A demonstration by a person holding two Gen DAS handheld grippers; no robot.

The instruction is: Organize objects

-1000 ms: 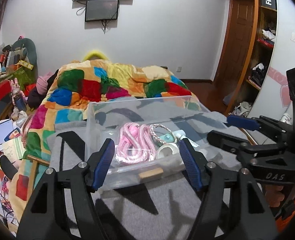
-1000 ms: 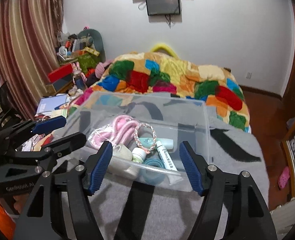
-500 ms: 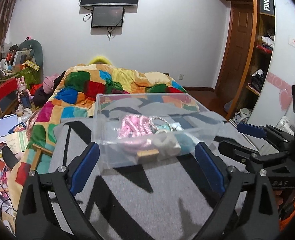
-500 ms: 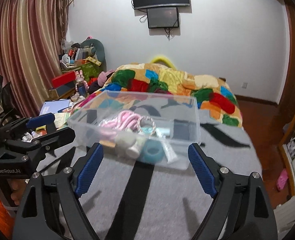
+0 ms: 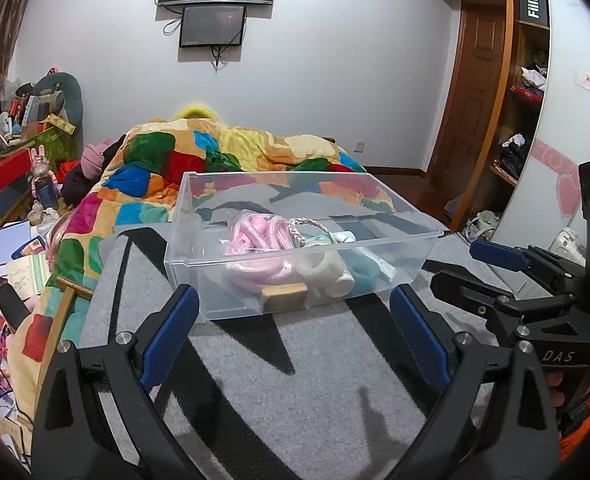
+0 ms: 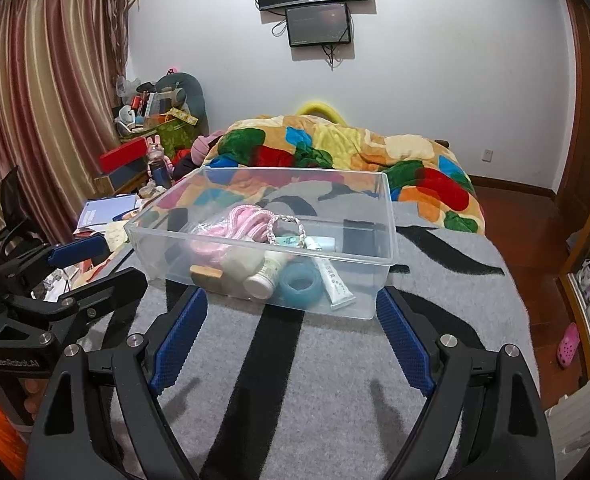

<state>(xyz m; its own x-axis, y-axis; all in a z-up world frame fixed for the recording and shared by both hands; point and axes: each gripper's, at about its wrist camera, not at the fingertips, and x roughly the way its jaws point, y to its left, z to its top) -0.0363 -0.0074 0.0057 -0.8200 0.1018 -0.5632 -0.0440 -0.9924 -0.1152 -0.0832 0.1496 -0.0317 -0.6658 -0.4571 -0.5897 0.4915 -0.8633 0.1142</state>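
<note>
While fingers (image 5: pixel 171 328) spread | clear bin (image 5: pixel 295 280) just beyond, untouched

Bare grey blanket (image 5: pixel 315 380) is lying across the lower middle of both frames; nothing is standing between your spread fingers there. The clear bin (image 5: pixel 255 296) is sitting mid-frame, its near wall blocking a straight push forward; its open top is giving you the way in from above. Pink rope (image 5: pixel 255 236), a white bottle (image 6: pixel 263 276), a blue ring (image 6: pixel 299 283) and a tube (image 6: pixel 335 280) are crowding the bin's near half. At the left frame's right edge, the right gripper (image 5: pixel 495 264) is flanking you.
</note>
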